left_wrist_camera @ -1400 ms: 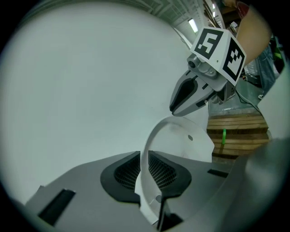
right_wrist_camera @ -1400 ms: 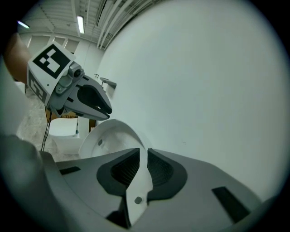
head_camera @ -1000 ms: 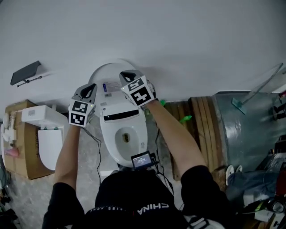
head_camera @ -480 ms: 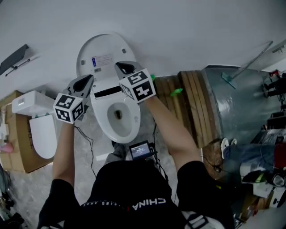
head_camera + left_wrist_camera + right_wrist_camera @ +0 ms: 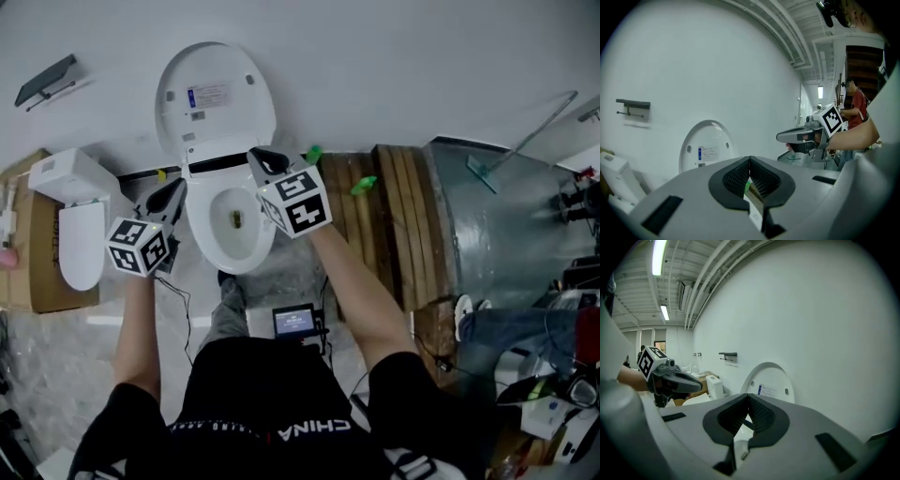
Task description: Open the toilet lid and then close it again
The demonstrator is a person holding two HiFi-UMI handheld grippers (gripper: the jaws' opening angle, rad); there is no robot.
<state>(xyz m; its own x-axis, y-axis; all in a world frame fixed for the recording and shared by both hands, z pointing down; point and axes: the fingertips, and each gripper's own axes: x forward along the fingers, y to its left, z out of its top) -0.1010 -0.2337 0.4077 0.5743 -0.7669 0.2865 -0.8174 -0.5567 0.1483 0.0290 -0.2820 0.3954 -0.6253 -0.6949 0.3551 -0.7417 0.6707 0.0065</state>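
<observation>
fingers (image 5: 735, 178) together, toilet lid (image 5: 707, 145) partly hidden

black short-sleeved shirt (image 5: 262, 394), white lettering (image 5: 309, 429), grey tongs (image 5: 258, 155), black-and-white marker cubes (image 5: 298, 202)

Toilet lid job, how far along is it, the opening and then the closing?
Done: the white oval toilet lid stands raised against the wall, leaving the white toilet bowl uncovered. In hand: nothing. The left hand-held gripper and the right hand-held gripper are both shut, empty and apart from the lid. Left: bringing the lid down to close it.
</observation>
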